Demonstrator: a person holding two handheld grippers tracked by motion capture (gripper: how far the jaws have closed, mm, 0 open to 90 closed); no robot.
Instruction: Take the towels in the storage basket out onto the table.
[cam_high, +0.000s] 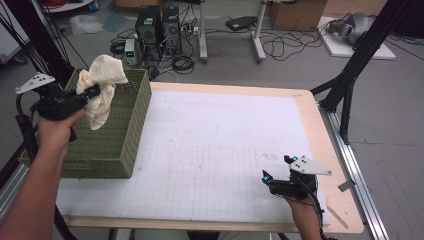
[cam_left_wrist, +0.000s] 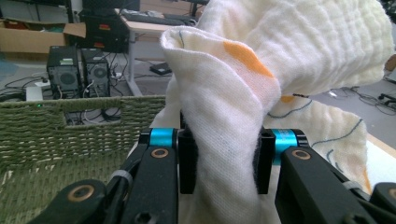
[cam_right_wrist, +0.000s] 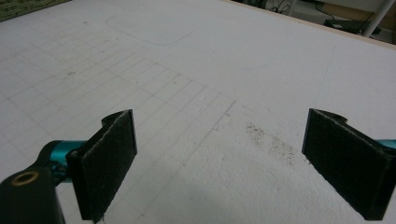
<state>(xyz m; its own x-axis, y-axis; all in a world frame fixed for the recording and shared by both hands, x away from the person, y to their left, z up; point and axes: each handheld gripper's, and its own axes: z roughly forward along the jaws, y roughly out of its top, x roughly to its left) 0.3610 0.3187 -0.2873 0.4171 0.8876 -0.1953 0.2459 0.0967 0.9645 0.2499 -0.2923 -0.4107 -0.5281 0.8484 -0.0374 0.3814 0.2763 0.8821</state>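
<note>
Nearest the lens in the left gripper view, low centre: left gripper (cam_left_wrist: 218, 161), pads clamped on a bunched fold of cream cloth (cam_left_wrist: 261, 70). Soft, waffle-textured fabric, off-white with orange patches and thin blue-grey lines, billowing up and to the right above the jaws. In the high view, same cloth (cam_high: 101, 85) at upper left, held clear above the green woven basket (cam_high: 112, 145), drooping in a crumpled hang from the left gripper (cam_high: 89, 95). Basket at the left edge of the frame, standing on the left end of the table (cam_high: 310, 107); near wall with a cut-out handle seen at middle left in the left gripper view, just behind the jaws and below the cloth.

Centre of the high view: white gridded mat (cam_high: 210, 150), bare, faint pencil outline on it.

Lower right: right gripper (cam_high: 277, 170) low over the mat near the table's front edge, well apart from basket and cloth; pads spread wide in the right gripper view (cam_right_wrist: 219, 163), only the mat between them, a few dark specks there.

Behind the table, upper frame: computer towers (cam_high: 160, 27) on the floor, tangled cables, cardboard boxes.
</note>
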